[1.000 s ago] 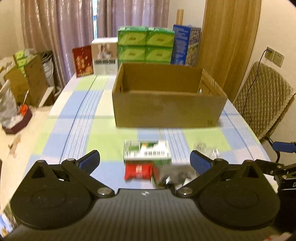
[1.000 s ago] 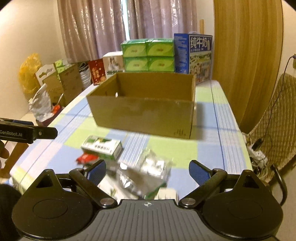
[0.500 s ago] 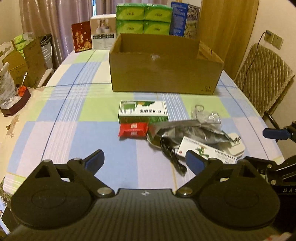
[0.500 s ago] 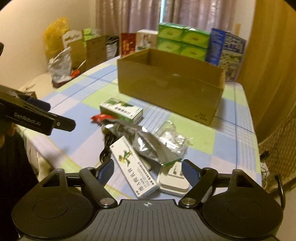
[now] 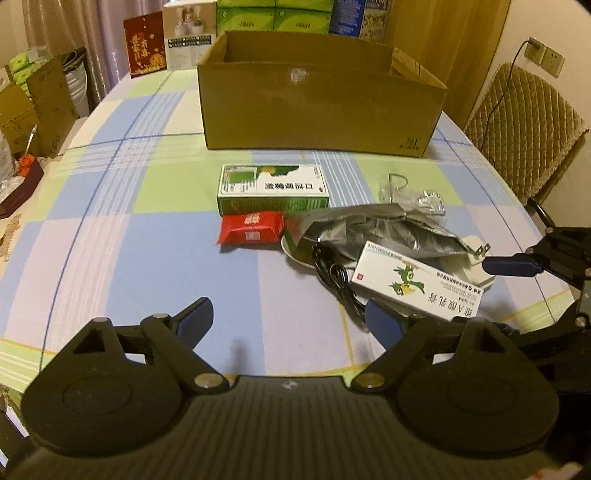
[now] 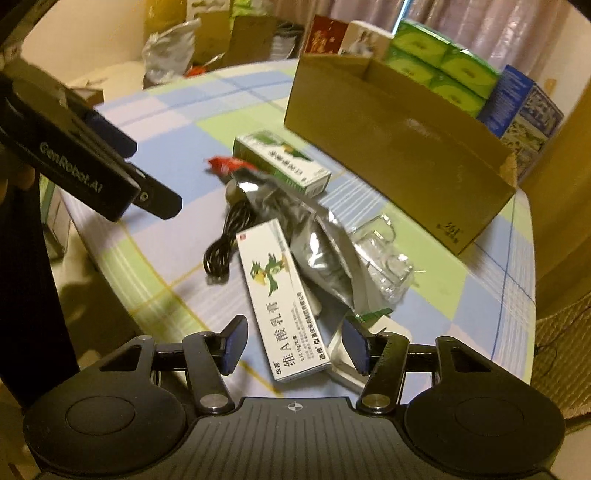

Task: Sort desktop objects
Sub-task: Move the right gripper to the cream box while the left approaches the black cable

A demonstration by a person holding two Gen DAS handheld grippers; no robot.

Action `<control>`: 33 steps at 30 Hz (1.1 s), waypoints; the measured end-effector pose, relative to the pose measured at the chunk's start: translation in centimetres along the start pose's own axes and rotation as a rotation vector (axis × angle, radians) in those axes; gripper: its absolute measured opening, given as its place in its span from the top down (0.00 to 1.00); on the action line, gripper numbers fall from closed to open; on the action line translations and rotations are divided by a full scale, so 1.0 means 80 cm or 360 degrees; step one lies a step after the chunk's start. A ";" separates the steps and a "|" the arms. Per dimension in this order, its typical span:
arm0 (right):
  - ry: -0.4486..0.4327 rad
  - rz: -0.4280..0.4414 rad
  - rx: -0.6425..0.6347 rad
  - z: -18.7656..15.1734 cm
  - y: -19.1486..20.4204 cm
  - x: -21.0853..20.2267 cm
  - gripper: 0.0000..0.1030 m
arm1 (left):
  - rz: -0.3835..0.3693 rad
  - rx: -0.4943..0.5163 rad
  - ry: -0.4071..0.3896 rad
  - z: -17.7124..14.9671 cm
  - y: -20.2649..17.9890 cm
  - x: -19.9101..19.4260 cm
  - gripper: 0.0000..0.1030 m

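A pile lies on the checked tablecloth in front of an open cardboard box (image 5: 321,107). It holds a green-white carton (image 5: 273,184), a red packet (image 5: 251,229), a silver foil bag (image 5: 376,229), a black cable (image 5: 332,273), a white plug (image 5: 476,258) and a white ointment box (image 6: 277,291). My right gripper (image 6: 295,334) straddles the near end of the ointment box. Its jaws are closing, with gaps still showing beside the pads. My left gripper (image 5: 288,317) hangs over bare cloth left of the pile, its jaws wide and closing slightly, with nothing between them.
A clear plastic bag (image 6: 388,266) lies right of the foil bag. Green cartons (image 5: 273,18) and a blue milk carton (image 6: 524,103) stand behind the cardboard box. A quilted chair (image 5: 524,122) stands at the table's right side. Boxes and bags crowd the floor on the left.
Both grippers have come down towards the table. The right one rolled and its jaws narrowed around the ointment box end. The left jaws narrowed a little.
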State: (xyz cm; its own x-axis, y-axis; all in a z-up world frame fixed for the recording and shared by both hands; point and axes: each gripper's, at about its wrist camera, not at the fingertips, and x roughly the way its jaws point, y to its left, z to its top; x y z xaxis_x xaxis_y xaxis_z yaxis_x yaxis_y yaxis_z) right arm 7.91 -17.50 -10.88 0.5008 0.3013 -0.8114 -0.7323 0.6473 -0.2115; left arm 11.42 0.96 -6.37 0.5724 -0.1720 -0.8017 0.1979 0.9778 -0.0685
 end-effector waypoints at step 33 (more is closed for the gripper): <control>0.0079 0.0209 0.0464 0.012 -0.044 0.030 0.60 | -0.0243 0.0022 0.0166 0.014 -0.010 0.086 0.48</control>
State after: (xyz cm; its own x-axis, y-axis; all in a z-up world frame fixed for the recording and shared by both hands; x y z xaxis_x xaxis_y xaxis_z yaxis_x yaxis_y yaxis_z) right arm 12.16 -18.39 -11.53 0.3821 0.3658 -0.8487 -0.6224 0.7806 0.0563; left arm 16.06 -1.15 -11.18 0.4493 -0.3040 -0.8400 0.2874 0.9395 -0.1863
